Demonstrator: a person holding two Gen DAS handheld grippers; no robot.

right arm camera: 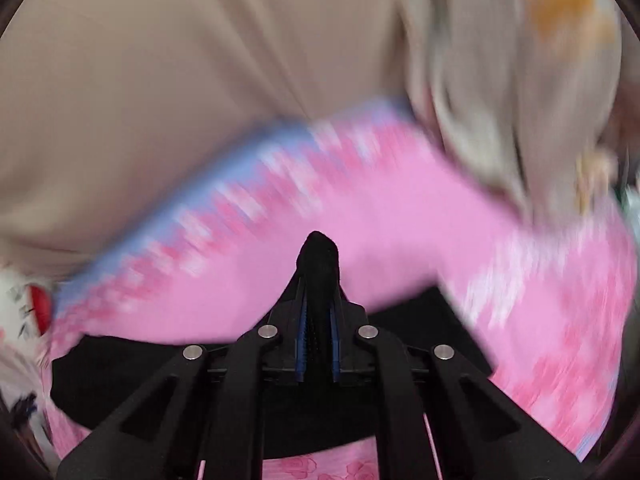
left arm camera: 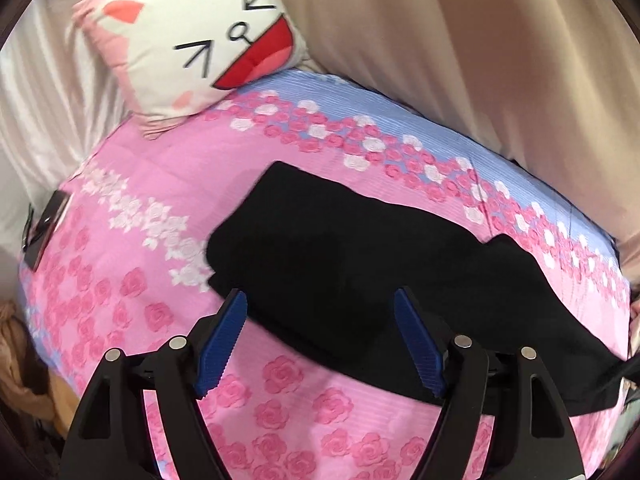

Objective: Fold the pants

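Observation:
Black pants (left arm camera: 360,256) lie partly folded on a pink rose-patterned bedspread (left arm camera: 132,248), stretching from the middle toward the lower right. My left gripper (left arm camera: 320,304) is open and empty, its blue pads hovering over the near edge of the folded part. My right gripper (right arm camera: 319,280) is shut on a pinch of the black pants (right arm camera: 320,248), which stick out past the fingertips; more black cloth (right arm camera: 128,376) hangs below the gripper. The right wrist view is blurred by motion.
A white and pink cat-face cushion (left arm camera: 192,40) sits at the far left of the bed. Beige curtains (left arm camera: 480,60) hang behind the bed. A dark flat object (left arm camera: 46,224) lies at the bed's left edge. The bedspread has a blue far border (left arm camera: 360,96).

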